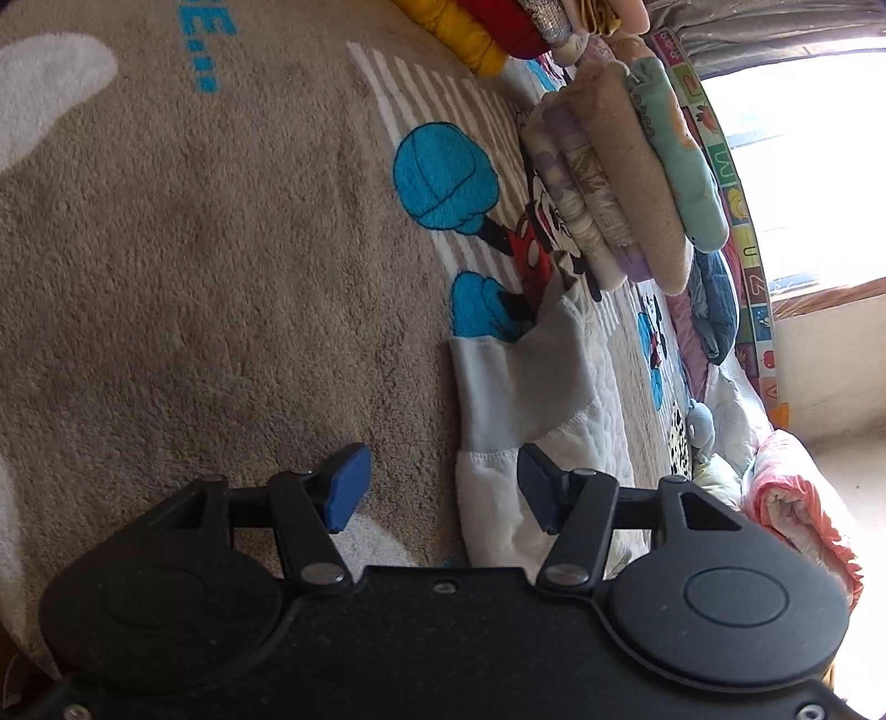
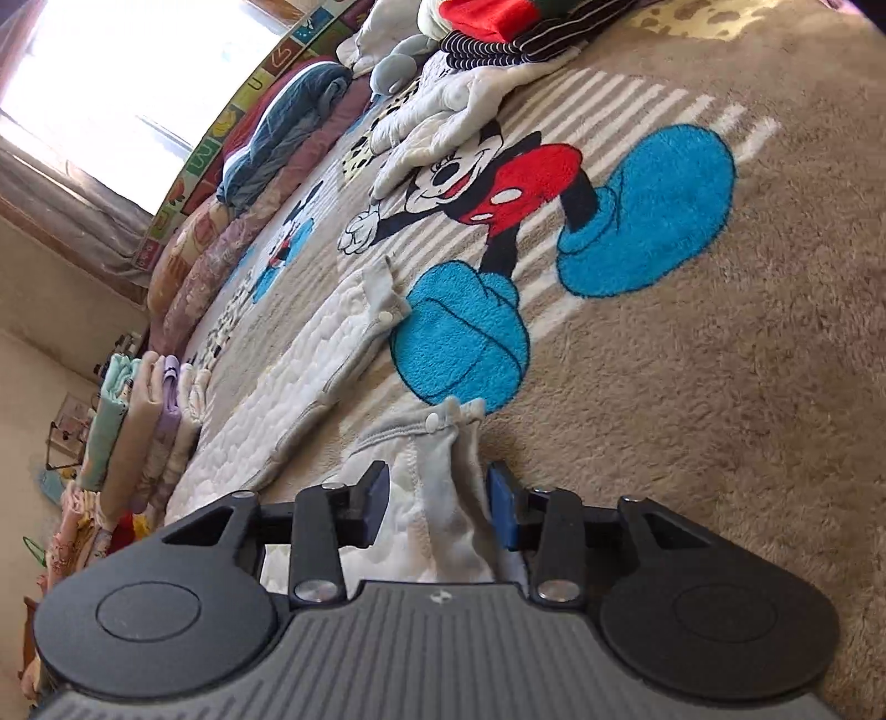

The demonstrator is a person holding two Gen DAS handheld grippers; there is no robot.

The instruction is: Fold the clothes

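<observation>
A white quilted baby garment with grey trim lies flat on a beige Mickey Mouse blanket. My left gripper is open, its blue pads on either side of the garment's white edge, low over the blanket. In the right wrist view the same garment stretches away to the left. My right gripper is open, with a bunched white leg end with grey snap trim between its pads; the pads do not press it.
A stack of folded clothes stands on the blanket beyond the garment and also shows in the right wrist view. Yellow and red clothes, a blue bundle, a grey plush toy and a striped pile lie around.
</observation>
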